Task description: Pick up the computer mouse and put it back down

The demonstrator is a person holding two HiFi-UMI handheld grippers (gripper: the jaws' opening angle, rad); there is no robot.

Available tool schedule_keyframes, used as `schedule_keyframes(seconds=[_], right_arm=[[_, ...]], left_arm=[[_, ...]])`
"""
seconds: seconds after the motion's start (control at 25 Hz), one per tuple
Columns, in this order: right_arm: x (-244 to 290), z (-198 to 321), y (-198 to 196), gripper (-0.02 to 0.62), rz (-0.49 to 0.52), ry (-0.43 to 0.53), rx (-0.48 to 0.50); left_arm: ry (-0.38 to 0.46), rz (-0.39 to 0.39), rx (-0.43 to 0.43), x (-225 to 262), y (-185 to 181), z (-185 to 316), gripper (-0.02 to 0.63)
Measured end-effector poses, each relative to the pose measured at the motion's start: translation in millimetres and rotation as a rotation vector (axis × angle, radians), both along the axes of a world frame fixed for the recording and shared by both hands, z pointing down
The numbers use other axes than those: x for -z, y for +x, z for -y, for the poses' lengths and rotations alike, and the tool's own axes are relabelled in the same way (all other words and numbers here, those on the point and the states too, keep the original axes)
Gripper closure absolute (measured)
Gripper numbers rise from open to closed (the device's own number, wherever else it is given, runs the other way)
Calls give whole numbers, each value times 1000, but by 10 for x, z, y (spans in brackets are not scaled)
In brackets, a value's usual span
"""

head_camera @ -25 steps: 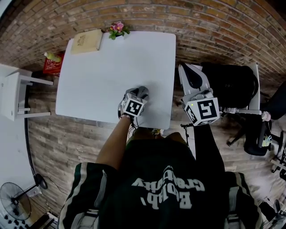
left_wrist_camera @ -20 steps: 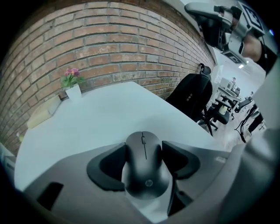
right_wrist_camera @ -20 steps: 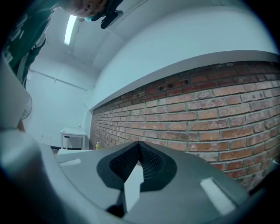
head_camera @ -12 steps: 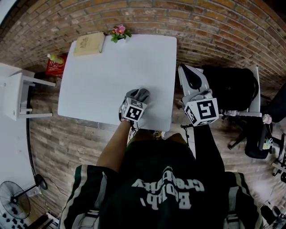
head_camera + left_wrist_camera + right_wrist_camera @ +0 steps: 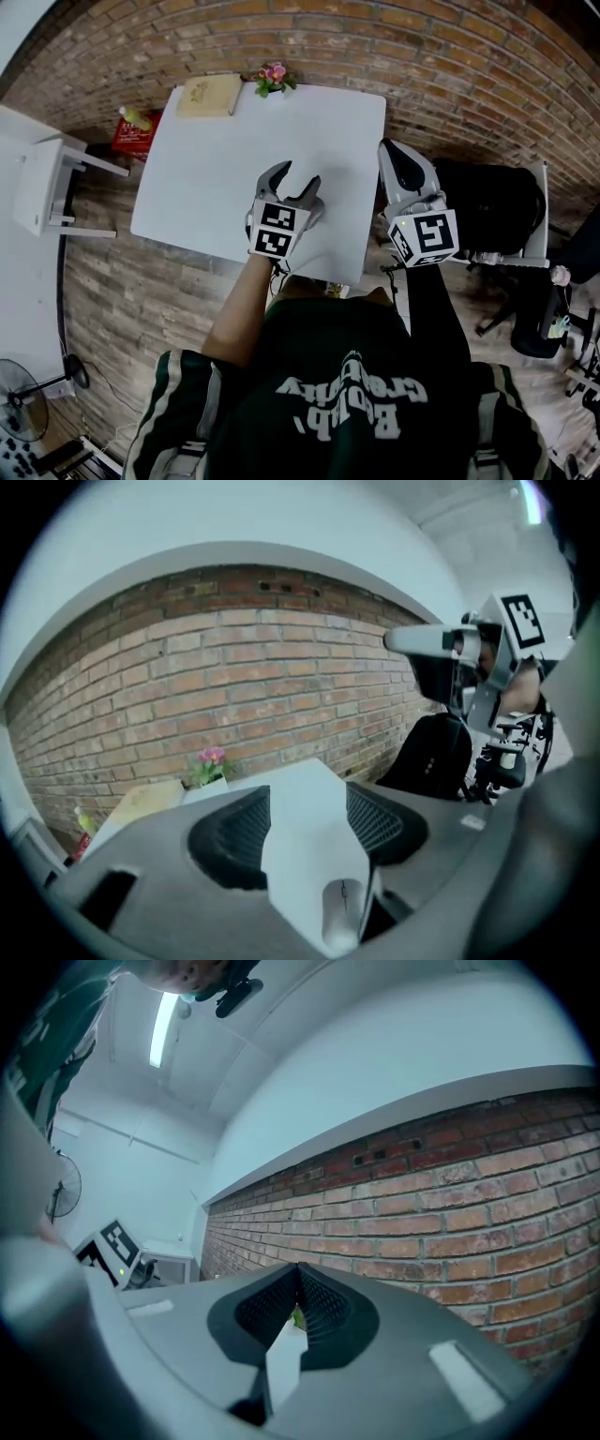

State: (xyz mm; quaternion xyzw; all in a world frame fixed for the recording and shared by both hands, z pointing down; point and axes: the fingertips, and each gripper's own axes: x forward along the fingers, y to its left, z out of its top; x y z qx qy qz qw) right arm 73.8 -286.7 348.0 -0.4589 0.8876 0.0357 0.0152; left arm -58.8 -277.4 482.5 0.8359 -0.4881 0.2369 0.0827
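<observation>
computer mouse (image 5: 342, 913) in the left gripper view lies on the white table (image 5: 302, 869), below the left gripper (image 5: 307, 797), whose jaws stand apart, just widened, clear of it. head view: right gripper (image 5: 394, 159) beside the table's right edge. right gripper view: jaws closed, empty.

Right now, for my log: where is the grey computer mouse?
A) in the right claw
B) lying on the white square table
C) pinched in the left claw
B: the grey computer mouse lies on the white square table, below the left claw, whose jaws stand apart, clear of it.
</observation>
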Motion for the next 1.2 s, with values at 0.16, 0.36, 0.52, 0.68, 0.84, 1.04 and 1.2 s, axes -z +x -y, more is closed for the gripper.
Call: schedule_keyframes(seconds=[0.16,0.36,0.52,0.68,0.84,1.04,1.2], right_arm=[[82,11,-55,580,6,16,14],[180,25,-97,580,5,36,25],[197,44,-104,580,0,41,28],[227,50,-110,580,0,45,33],[231,52,-122,580,-3,46,39],[246,24,-132,581,-29,54,48],[231,-4,-150,581,-95,68,50]], left_arm=[[136,-55,8,675,13,87,342],[263,-108,13,1355,-5,84,342],[354,-153,28,1791,-60,21,350],[413,-141,75,1943,-186,6,453],[425,-121,108,1913,-273,20,604],[419,-128,114,1872,-282,21,603],[429,-126,124,1861,-296,20,601]])
